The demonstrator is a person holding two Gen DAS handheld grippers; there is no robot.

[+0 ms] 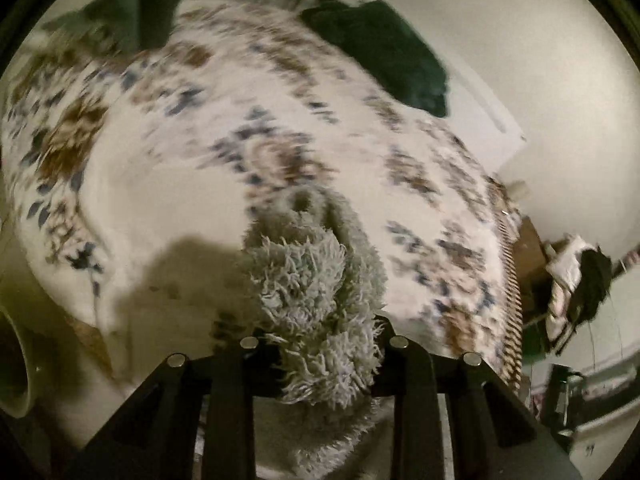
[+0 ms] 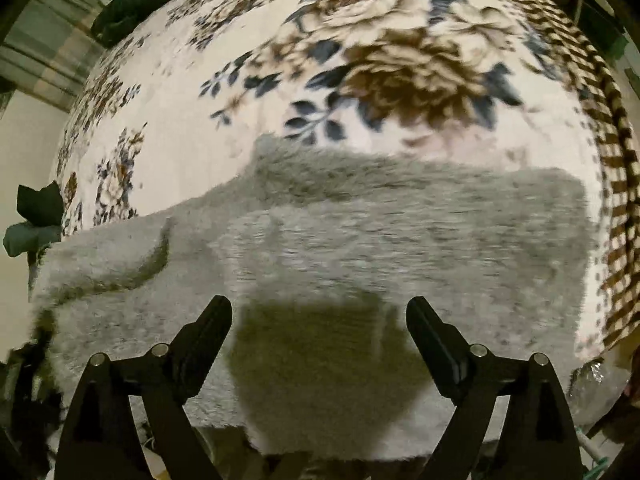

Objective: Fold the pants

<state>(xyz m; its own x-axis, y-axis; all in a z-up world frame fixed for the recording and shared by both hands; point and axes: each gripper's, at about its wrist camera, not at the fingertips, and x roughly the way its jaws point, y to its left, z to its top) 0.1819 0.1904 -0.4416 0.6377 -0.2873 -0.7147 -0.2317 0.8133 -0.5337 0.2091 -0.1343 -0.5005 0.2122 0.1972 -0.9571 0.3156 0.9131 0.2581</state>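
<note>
The pants [image 2: 360, 248] are fluffy pale grey fleece, lying across the floral blanket [image 2: 248, 40] on the bed in the right wrist view, partly folded over themselves. My right gripper [image 2: 319, 320] is open and empty, hovering just above the pants' near part, with its shadow on the fabric. In the left wrist view my left gripper [image 1: 320, 344] is shut on a bunched end of the pants [image 1: 312, 292], lifted off the blanket [image 1: 160, 160]; the fabric hides the fingertips.
Dark green clothes lie at the far edge of the bed [image 1: 384, 52] and at its far left [image 1: 136, 12]. A checked blanket border [image 2: 612, 184] runs along the bed's right side. Clutter with clothes [image 1: 576, 280] stands beside the bed.
</note>
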